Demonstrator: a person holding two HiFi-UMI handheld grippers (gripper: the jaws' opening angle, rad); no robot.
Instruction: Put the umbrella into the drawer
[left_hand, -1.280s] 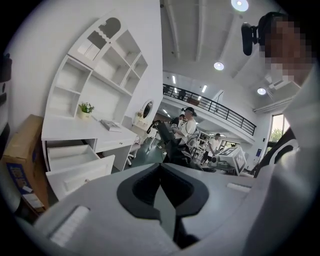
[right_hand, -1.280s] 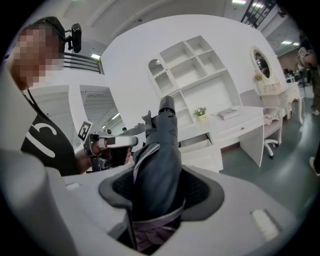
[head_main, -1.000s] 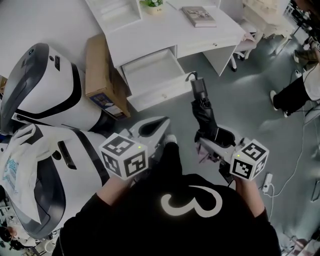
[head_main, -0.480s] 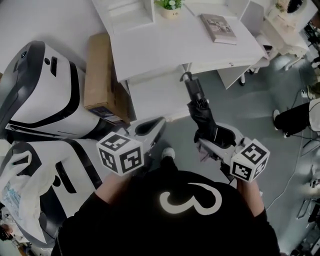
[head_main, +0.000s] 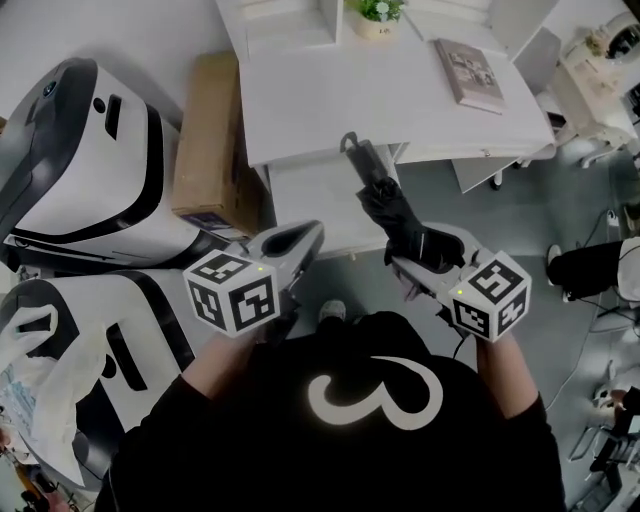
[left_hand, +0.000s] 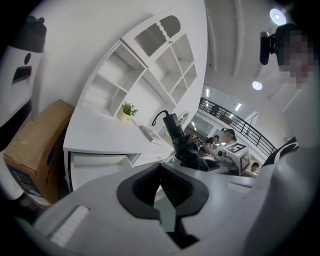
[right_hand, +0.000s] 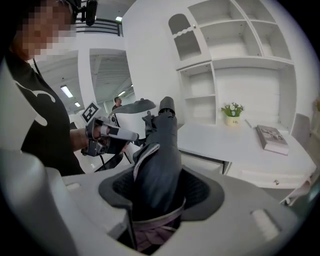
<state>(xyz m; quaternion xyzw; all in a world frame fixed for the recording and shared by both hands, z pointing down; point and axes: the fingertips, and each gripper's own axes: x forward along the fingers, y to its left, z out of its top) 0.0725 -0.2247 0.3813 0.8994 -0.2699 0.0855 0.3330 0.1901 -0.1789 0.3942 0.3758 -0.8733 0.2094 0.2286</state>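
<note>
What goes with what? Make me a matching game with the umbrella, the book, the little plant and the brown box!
Things: 1 umbrella; 2 book; 3 plant; 4 box.
Places: A on the floor beside the desk; B lying flat on the desk; C in the right gripper's jaws; D standing at the desk's back edge.
Pairs: 1-C; 2-B; 3-D; 4-A.

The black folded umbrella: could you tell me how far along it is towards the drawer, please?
Done: the white desk drawer is open, and the black folded umbrella is clamped in the right gripper. In hand: it is held up by the drawer, handle toward the desk. Left: lower it in and release.
</note>
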